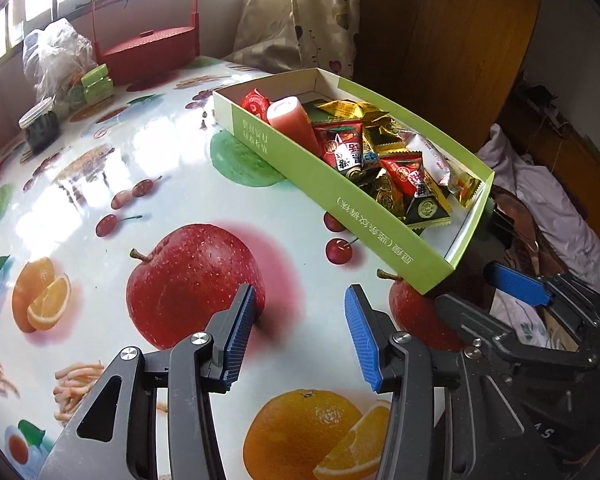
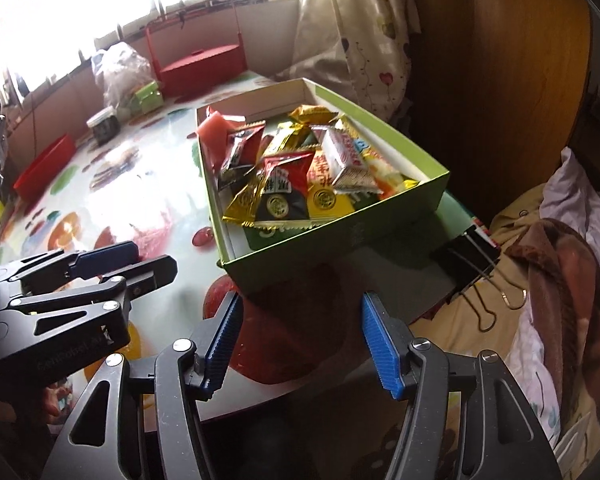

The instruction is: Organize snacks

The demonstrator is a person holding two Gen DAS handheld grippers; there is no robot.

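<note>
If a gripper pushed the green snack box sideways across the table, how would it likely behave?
The green snack box would probably slide easily, since the tablecloth looks glossy. Its thin cardboard walls may flex under a push. Being low and wide, it seems unlikely to tip, though the loosely piled snack packets could shift.

The green box [image 1: 384, 236] carries white Chinese characters along its long side, upside down and not clear enough to read. The snack packets [image 1: 346, 156] inside show large Chinese characters, also unclear.
</note>
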